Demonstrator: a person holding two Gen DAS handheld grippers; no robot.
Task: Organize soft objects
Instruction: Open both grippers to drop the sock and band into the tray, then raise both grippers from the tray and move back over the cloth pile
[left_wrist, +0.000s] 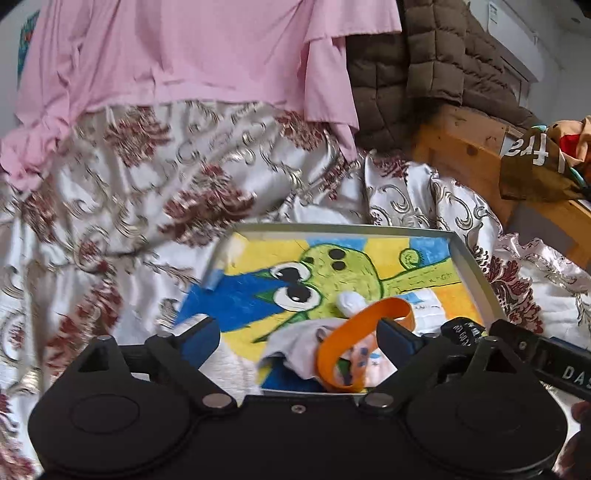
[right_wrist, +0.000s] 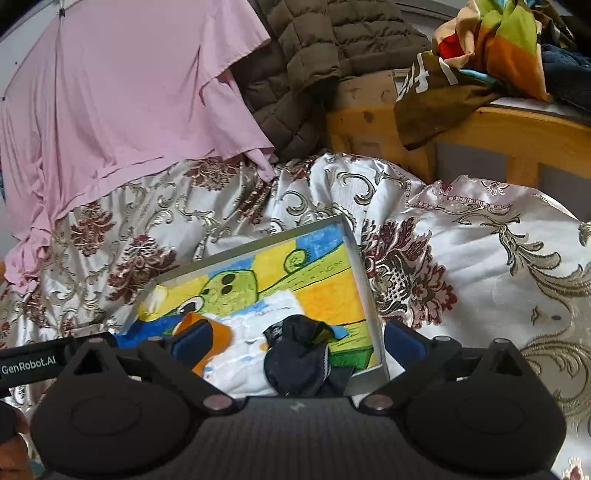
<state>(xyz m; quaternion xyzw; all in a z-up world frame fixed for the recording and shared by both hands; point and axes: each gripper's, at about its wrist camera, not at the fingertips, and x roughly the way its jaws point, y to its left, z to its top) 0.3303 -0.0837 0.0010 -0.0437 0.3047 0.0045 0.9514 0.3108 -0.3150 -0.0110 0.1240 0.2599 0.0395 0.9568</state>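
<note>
Both tools have their jaws spread wide and grip nothing: the left gripper (left_wrist: 297, 334) hangs over one orange ribbon loop (left_wrist: 354, 341) and one pale grey cloth (left_wrist: 299, 345), the right gripper (right_wrist: 295, 341) over one crumpled dark navy sock (right_wrist: 301, 360). These three soft things lie beside one white quilted cloth (right_wrist: 255, 332) inside one shallow grey box (left_wrist: 467, 266) with a painted green cartoon figure on its floor. The box rests on one shiny floral bedspread (left_wrist: 122, 206), and behind it hang one pink garment (left_wrist: 177, 55) and one brown quilted jacket (left_wrist: 417, 62).
</note>
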